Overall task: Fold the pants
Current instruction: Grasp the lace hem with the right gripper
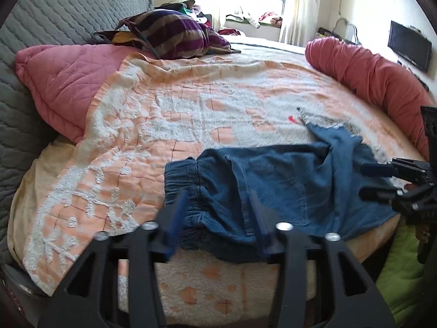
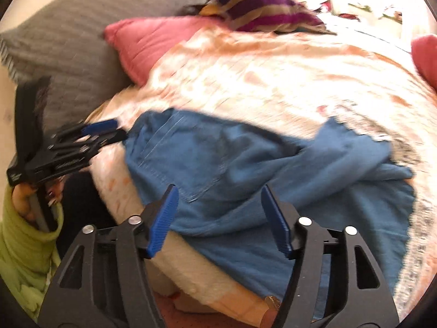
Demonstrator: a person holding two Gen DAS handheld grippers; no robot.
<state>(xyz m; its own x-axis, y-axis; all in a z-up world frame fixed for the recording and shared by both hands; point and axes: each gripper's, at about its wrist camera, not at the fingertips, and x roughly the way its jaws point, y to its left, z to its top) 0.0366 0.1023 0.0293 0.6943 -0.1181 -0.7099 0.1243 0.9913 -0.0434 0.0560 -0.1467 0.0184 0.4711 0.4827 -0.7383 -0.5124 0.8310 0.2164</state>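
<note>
A pair of blue denim pants (image 1: 273, 180) lies crumpled near the front edge of the bed, elastic waistband to the left and legs bunched to the right. My left gripper (image 1: 218, 210) is open, with its blue pads spread above the waistband and denim showing between them. At the right edge of the left wrist view, the right gripper (image 1: 368, 181) hovers by the pants' leg end with its fingers apart. In the right wrist view my right gripper (image 2: 220, 218) stands open over the pants (image 2: 232, 158), gripping nothing. The left gripper (image 2: 112, 132) is at the waistband end.
A peach and white fleece blanket (image 1: 164, 114) covers the bed. A pink quilted pillow (image 1: 62, 82) and grey quilted cover (image 1: 54, 19) lie at the left, a red bolster (image 1: 368, 73) at the right and striped cloth (image 1: 174, 32) at the back. A green sleeve (image 2: 21, 246) is at the left.
</note>
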